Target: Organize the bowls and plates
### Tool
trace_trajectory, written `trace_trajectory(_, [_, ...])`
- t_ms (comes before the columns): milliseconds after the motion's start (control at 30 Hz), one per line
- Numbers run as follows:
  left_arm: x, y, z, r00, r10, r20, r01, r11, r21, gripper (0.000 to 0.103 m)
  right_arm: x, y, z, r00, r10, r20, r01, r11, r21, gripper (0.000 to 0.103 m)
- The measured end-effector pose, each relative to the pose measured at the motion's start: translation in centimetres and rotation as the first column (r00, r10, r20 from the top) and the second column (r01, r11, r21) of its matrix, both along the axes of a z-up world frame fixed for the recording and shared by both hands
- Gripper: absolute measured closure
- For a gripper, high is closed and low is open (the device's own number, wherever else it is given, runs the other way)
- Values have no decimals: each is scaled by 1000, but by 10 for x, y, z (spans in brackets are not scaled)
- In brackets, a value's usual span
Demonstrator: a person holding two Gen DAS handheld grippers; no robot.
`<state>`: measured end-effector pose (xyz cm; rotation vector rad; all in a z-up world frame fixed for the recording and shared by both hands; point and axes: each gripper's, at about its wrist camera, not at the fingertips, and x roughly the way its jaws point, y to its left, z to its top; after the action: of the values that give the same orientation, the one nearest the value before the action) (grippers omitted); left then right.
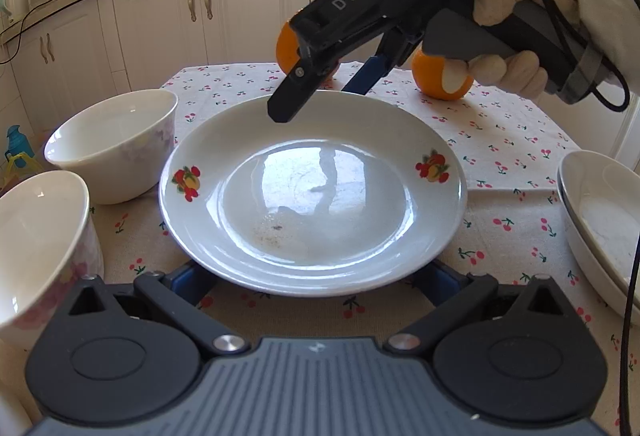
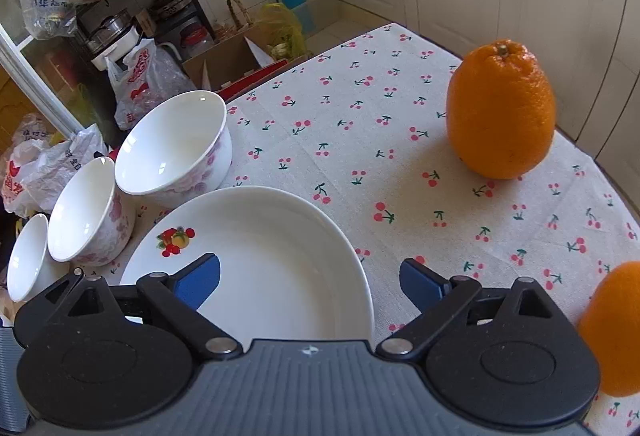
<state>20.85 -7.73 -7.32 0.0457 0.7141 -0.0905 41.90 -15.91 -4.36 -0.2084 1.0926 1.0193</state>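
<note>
A white plate with fruit prints (image 1: 312,195) lies on the cherry-print tablecloth; it also shows in the right wrist view (image 2: 256,252). My left gripper (image 1: 312,276) is open, its blue pads under the plate's near rim on both sides. My right gripper (image 2: 310,278) is open; its fingers straddle the plate's far rim, one over the plate, one beyond it. It shows from outside in the left wrist view (image 1: 316,99). Two floral bowls (image 1: 116,143) (image 1: 36,244) stand left of the plate. Three bowls show in the right wrist view (image 2: 176,143) (image 2: 88,211) (image 2: 26,256).
Two oranges (image 2: 500,111) (image 2: 612,328) stand on the far part of the table. Stacked white plates (image 1: 600,220) sit at the right edge. Kitchen cabinets (image 1: 160,19) are behind; bags and a shelf (image 2: 100,15) are beside the table.
</note>
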Motion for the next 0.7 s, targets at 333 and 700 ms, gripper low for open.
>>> trace_trajectory(333, [1, 0, 0, 1000, 0, 0, 0, 1000, -1, 0, 2, 12, -9, 997, 59, -47, -59, 998, -6, 17])
trace_trajectory(700, [1, 1, 2, 1000, -2, 5, 2, 1000, 18, 1, 7, 8, -9, 994, 84, -71, -83, 996, 21, 24])
